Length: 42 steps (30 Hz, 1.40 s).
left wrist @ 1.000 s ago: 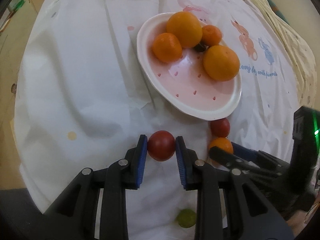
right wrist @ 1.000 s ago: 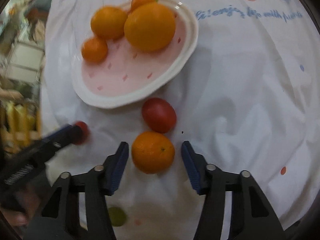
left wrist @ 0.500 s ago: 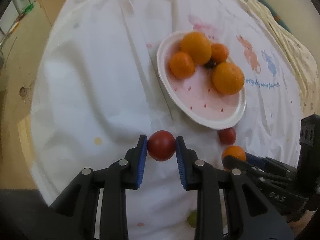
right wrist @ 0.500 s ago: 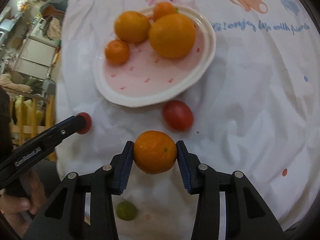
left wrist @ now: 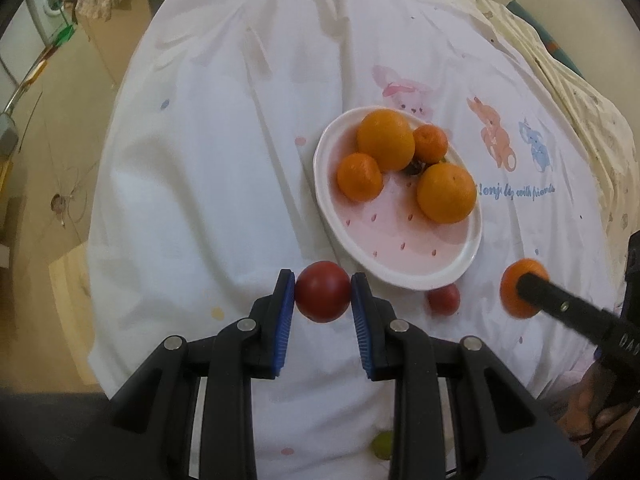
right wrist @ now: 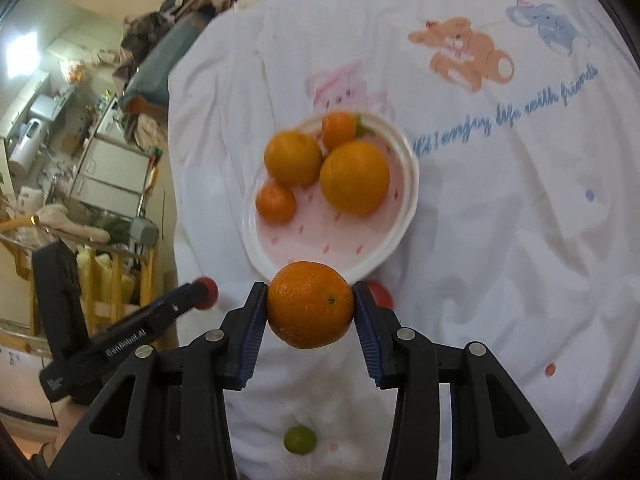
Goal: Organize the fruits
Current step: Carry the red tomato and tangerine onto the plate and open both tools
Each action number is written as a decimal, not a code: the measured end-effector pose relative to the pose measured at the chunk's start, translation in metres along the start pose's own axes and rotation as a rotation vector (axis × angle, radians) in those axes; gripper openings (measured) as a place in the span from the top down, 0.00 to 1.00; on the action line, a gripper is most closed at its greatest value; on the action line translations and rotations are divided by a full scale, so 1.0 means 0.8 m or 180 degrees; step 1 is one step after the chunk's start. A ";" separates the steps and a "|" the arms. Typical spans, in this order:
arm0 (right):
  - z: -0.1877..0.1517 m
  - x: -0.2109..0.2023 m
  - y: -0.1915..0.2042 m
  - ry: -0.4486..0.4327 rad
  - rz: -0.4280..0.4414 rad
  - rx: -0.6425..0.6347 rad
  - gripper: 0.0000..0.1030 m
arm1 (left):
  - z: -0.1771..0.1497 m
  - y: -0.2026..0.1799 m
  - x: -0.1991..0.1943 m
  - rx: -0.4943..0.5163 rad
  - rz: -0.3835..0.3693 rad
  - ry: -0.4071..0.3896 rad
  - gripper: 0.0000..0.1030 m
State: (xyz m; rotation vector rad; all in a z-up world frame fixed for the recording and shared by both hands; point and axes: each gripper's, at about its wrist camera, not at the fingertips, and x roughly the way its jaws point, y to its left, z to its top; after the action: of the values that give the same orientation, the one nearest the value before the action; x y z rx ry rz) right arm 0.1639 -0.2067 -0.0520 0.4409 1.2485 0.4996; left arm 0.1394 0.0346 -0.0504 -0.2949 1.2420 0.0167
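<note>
My left gripper [left wrist: 323, 292] is shut on a red tomato [left wrist: 323, 291] and holds it above the white cloth, near the front rim of the pink-and-white plate [left wrist: 400, 276]. The plate holds several oranges [left wrist: 385, 139]. My right gripper [right wrist: 310, 305] is shut on an orange [right wrist: 310, 305] and holds it raised before the plate [right wrist: 408, 184]. A second red tomato [left wrist: 443, 299] lies on the cloth by the plate's rim; in the right wrist view [right wrist: 380, 294] it is partly hidden behind a finger. A small green lime [right wrist: 300, 440] lies near the cloth's front edge.
The white cloth with cartoon animals [right wrist: 468, 56] covers a round table that drops off at the left edge [left wrist: 104, 200]. Household clutter and shelves [right wrist: 100, 168] stand beyond the table to the left.
Both grippers have risen and drawn back from the table with their fruits. The right gripper closed on the orange and lifted it off the cloth.
</note>
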 end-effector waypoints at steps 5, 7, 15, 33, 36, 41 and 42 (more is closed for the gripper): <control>0.030 -0.002 -0.003 -0.0116 0.0019 0.0025 0.57 | 0.018 -0.008 0.009 0.0028 -0.0012 0.0029 0.76; 0.038 -0.001 -0.008 -0.0129 0.0020 0.0068 0.57 | 0.023 -0.012 0.016 0.0007 -0.0042 0.0070 0.76; 0.043 0.038 -0.035 0.0083 0.0045 0.0249 0.57 | 0.043 -0.036 0.059 0.0015 -0.0169 0.0223 0.76; 0.038 0.070 -0.052 0.0245 0.0059 0.0322 0.56 | 0.042 -0.042 0.094 -0.0035 -0.0218 0.0342 0.75; 0.038 0.071 -0.052 0.0245 0.0057 0.0313 0.55 | 0.044 -0.044 0.093 -0.0011 -0.0195 0.0319 0.75; 0.039 0.066 -0.048 0.0172 -0.0001 0.0227 0.42 | 0.048 -0.041 0.086 -0.0104 -0.0261 0.0282 0.49; 0.040 0.063 -0.047 0.0139 0.0040 0.0240 0.32 | 0.048 -0.040 0.083 -0.0117 -0.0272 0.0255 0.44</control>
State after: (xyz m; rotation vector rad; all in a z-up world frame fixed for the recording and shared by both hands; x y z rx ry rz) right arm 0.2109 -0.2094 -0.1048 0.5039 1.3104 0.4760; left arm 0.2022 0.0027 -0.0942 -0.3835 1.3087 -0.0464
